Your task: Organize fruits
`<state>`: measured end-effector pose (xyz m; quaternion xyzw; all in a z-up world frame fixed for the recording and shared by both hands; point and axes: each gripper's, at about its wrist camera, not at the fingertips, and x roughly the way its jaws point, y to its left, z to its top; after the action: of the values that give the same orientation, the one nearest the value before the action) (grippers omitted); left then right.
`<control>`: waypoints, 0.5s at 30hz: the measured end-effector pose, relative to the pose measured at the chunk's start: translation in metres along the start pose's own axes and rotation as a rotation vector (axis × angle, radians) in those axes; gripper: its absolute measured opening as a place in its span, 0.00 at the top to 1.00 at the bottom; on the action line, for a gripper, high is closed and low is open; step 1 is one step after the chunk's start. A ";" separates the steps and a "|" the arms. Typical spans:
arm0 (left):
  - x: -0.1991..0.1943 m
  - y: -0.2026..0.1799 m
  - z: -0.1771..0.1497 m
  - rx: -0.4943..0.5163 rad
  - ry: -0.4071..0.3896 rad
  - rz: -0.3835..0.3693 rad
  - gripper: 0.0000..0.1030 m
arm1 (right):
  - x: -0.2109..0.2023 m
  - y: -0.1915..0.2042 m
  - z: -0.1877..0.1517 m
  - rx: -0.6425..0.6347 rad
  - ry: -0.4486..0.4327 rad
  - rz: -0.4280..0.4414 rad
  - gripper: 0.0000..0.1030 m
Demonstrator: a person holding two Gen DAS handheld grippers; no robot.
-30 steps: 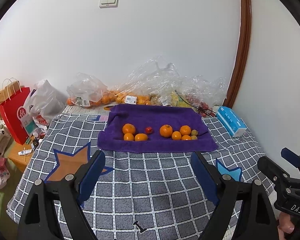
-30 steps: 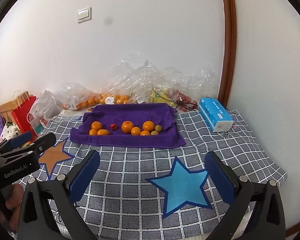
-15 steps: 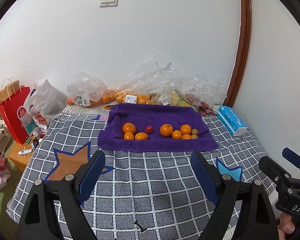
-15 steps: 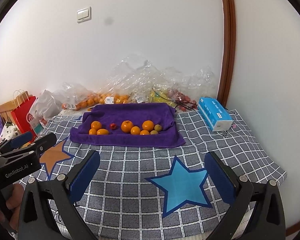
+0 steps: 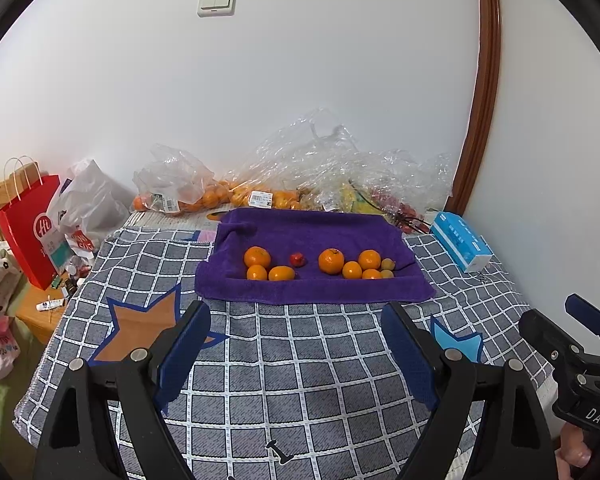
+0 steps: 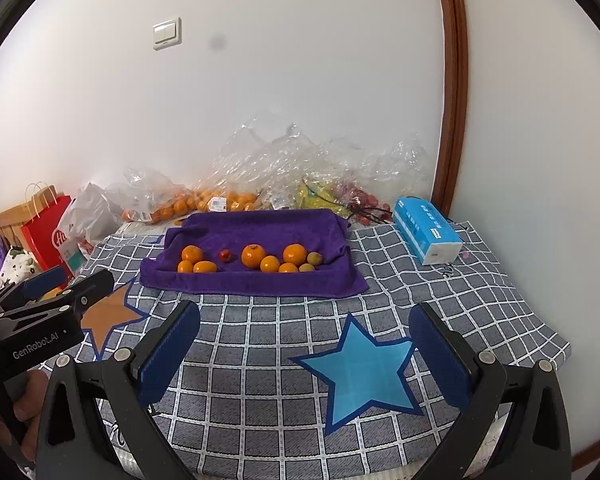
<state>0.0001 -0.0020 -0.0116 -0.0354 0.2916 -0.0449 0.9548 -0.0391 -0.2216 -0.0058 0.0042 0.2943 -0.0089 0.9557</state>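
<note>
Two bunches of fruits (image 5: pixel 320 265) sit on the purple towel (image 5: pixel 312 236), looking partly sorted. Your left gripper (image 5: pixel 296 344) and right gripper (image 6: pixel 306 342) are both wide apart, holding nothing, well back from it.

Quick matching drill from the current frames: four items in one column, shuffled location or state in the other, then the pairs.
Items:
1. small red fruit
2. tissue box
3. red paper bag
4. left tool

Descriptions:
A. open, holding nothing
B. on the checkered cloth, right of the purple towel
C. off the bed's left edge
D. on the towel, between two groups of oranges

Pairs: 1-D, 2-B, 3-C, 4-A
</note>
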 end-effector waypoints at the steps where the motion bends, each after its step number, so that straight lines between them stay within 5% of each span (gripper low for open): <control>1: 0.000 0.000 0.000 0.000 0.000 0.000 0.16 | 0.000 0.000 0.000 0.001 -0.001 0.000 0.00; 15: -0.002 -0.001 0.000 0.002 0.000 -0.002 0.16 | -0.003 0.000 0.001 0.000 -0.006 -0.002 0.00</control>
<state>-0.0012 -0.0029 -0.0105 -0.0347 0.2917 -0.0460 0.9548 -0.0408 -0.2213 -0.0036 0.0040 0.2915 -0.0099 0.9565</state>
